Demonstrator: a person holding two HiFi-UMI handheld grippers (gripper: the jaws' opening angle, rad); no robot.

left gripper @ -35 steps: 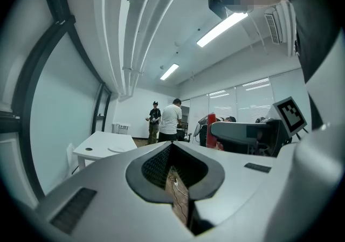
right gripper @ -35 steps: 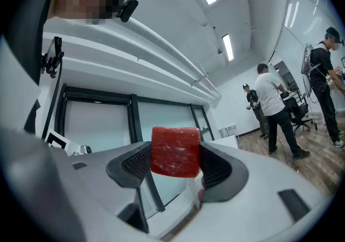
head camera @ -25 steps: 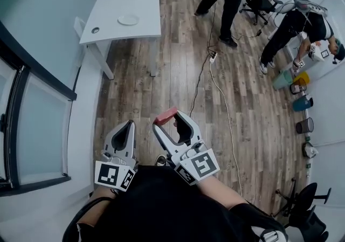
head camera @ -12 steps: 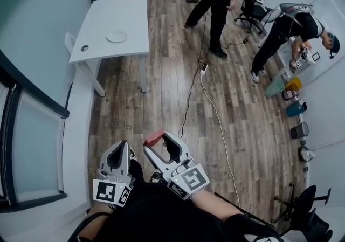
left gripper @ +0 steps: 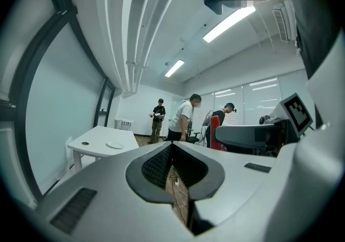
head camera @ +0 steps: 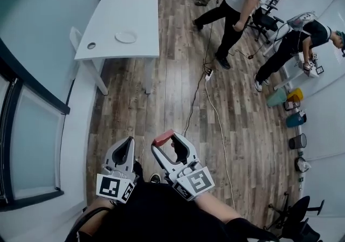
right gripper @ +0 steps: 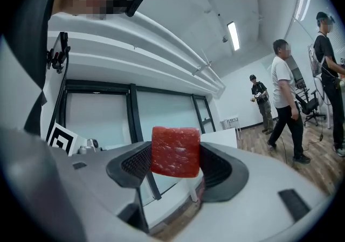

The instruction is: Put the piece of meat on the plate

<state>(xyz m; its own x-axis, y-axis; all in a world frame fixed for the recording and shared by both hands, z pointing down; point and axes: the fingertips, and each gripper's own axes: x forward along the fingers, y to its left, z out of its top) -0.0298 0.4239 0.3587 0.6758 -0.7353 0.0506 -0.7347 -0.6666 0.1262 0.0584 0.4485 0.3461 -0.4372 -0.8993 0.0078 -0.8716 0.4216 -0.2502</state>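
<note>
Gripping the piece of meat [right gripper: 175, 151] at the very tips of my right claw [head camera: 166, 142], I am holding it low in front of my body. The two pads are pressing its flanks and much of the red block is standing proud of them. My left claw [head camera: 128, 143] is hanging just beside it, pads together on nothing.

I am judging the meat light but soft and a little slick. A steady squeeze through its middle would be suiting it better than this shallow pinch, and a jolt could be working it loose.

Ahead, the wooden floor [head camera: 172, 82] is lying open, with a cable [head camera: 206, 82] trailing along it to my right. Farther off, the white worktop [head camera: 135, 9] is standing by the wall. The plate [head camera: 125, 36] is sitting on it, well apart from me and clear of its edges. I am expecting to steer round the near corner and legs. People are working beyond, to the right.
</note>
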